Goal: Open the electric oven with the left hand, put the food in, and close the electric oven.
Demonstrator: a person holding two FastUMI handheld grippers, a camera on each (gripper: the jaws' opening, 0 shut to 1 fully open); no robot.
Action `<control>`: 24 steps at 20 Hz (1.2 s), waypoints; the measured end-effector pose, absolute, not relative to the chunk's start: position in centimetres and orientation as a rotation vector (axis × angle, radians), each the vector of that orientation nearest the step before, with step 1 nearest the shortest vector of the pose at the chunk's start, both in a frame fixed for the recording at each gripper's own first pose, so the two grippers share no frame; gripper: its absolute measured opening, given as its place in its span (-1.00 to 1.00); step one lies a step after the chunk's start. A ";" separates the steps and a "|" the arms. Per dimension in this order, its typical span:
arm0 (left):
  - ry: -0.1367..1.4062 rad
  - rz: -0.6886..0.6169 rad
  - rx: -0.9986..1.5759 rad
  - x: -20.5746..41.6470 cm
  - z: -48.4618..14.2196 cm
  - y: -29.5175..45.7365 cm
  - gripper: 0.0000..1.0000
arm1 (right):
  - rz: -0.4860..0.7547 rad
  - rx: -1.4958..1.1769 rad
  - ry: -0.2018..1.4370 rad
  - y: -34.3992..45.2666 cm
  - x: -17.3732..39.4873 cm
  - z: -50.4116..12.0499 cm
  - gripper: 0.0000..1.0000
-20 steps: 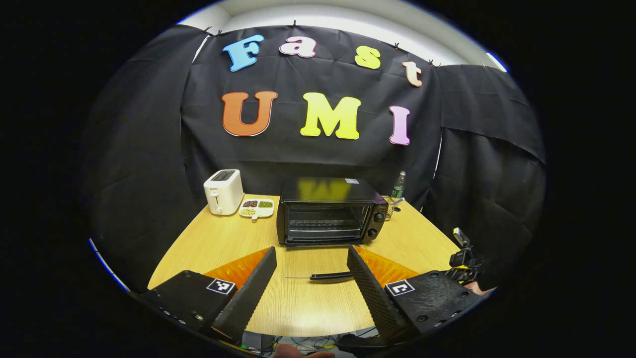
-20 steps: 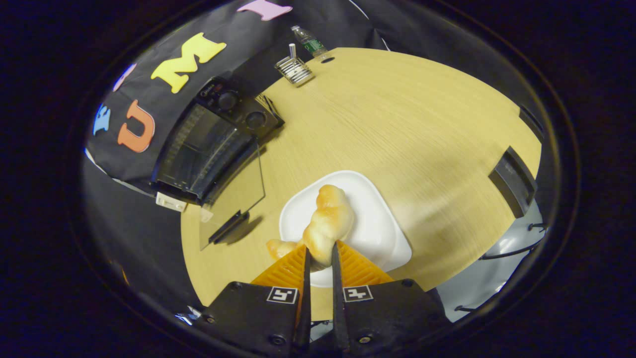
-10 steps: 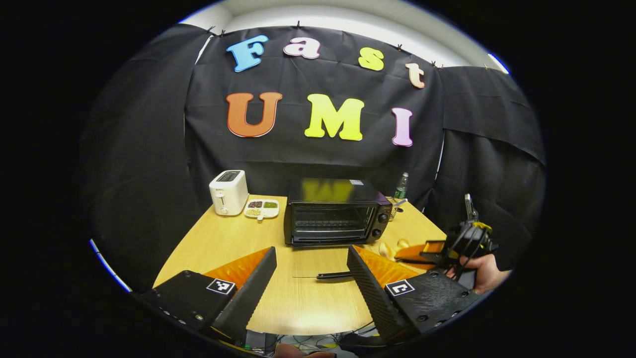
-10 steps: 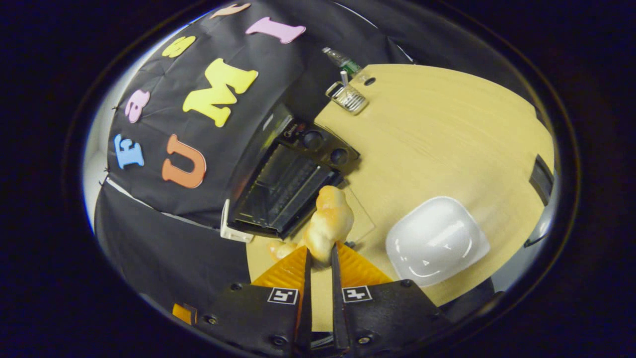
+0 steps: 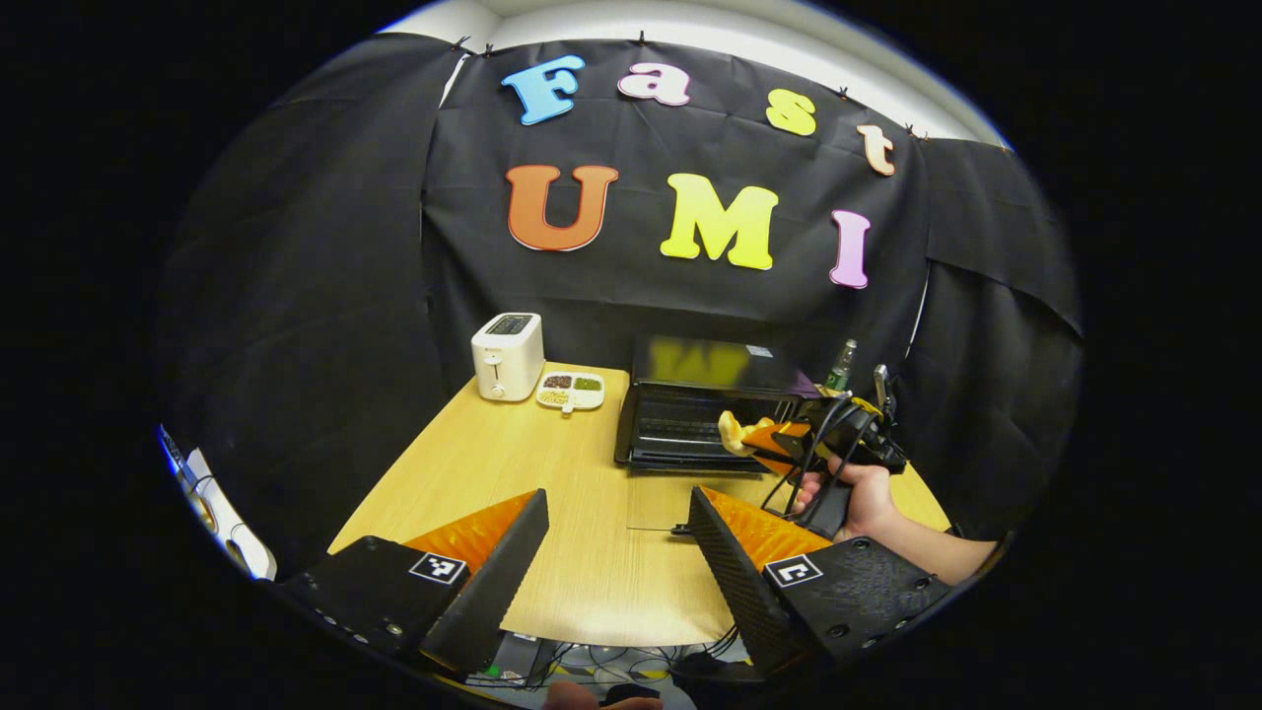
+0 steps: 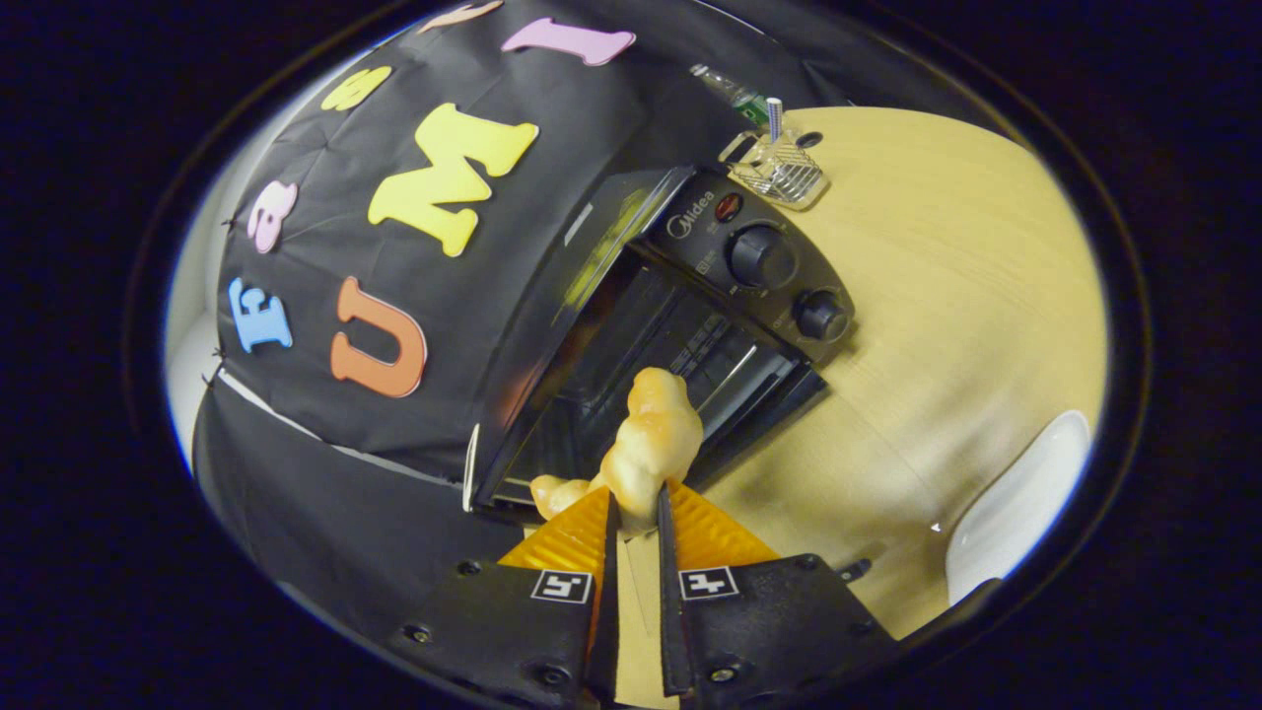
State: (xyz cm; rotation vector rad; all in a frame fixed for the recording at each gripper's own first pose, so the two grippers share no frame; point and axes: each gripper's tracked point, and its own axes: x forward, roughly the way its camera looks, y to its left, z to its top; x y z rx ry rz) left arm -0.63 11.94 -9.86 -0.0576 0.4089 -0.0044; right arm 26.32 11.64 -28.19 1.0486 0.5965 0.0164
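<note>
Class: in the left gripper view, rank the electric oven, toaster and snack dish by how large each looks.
1. electric oven
2. toaster
3. snack dish
All three stand at a similar depth, so the order is fairly safe.

A staged recording booth got up as a kitchen corner: black cloth wall (image 5: pixel 296 296) pinned up behind a wooden surface (image 5: pixel 552 493) carrying an electric oven (image 5: pixel 690 414), a white toaster (image 5: pixel 508 355) and a divided snack dish (image 5: pixel 570 390)
</note>
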 end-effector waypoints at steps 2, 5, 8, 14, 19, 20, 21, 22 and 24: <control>0.408 0.013 -0.050 -0.9 -9.6 12.6 0.89 | -0.020 1.061 0.582 11.5 28.0 -29.1 -0.58; 0.429 0.030 -0.020 -1.3 -9.9 13.4 0.89 | -0.052 1.074 0.568 11.4 30.5 -30.4 -0.63; 0.450 0.046 -0.019 -1.9 -10.2 14.1 0.89 | -0.067 1.120 0.534 11.4 32.6 -31.2 -0.63; 0.469 0.085 -0.046 -2.5 -10.5 15.2 0.89 | -0.107 1.123 0.494 10.9 35.0 -32.2 -0.59; 0.464 0.066 -0.047 -2.8 -10.2 14.6 0.89 | -0.084 1.058 0.483 11.5 35.3 -31.2 -0.11; 0.463 0.062 -0.047 -2.8 -10.3 14.4 0.89 | -0.095 1.030 0.481 11.3 35.1 -31.0 0.19; 0.462 0.055 -0.049 -2.9 -10.2 14.2 0.89 | -0.106 0.993 0.487 11.1 34.8 -31.2 0.49; 0.457 0.049 -0.051 -2.9 -10.1 14.1 0.89 | -0.103 0.973 0.498 11.1 34.3 -31.0 0.29; 0.449 0.038 -0.064 -2.7 -10.0 13.7 0.89 | -0.106 0.942 0.522 11.1 33.1 -31.1 0.73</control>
